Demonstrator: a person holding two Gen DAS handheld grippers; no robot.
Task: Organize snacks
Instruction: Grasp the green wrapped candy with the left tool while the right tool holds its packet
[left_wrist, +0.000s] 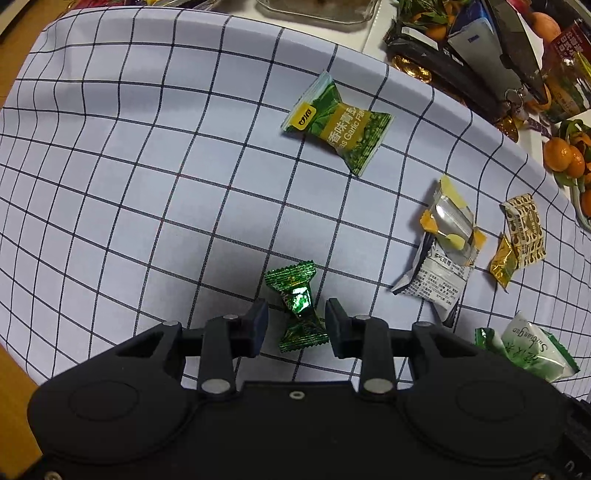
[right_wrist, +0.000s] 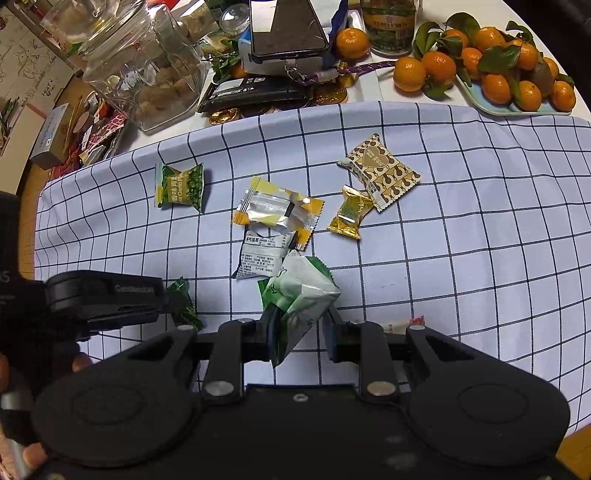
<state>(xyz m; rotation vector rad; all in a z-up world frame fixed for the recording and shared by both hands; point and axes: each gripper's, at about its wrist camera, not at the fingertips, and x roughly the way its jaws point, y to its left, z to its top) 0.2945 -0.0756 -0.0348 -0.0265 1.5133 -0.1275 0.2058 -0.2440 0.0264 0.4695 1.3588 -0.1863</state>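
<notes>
Green foil candy (left_wrist: 298, 306) lies between the left gripper (left_wrist: 295, 325)'s half-open fingers, unpinched, and may skid aside; the right gripper (right_wrist: 301, 332)'s fingers clamp a white-green packet (right_wrist: 301, 295).

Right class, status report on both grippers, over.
Left gripper open astride green candy. Right gripper shut on white-green packet. Nothing blocking.

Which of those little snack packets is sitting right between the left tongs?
The dark green foil candy, twisted at both ends, between the open left tongs. Every other packet lies farther away.
</notes>
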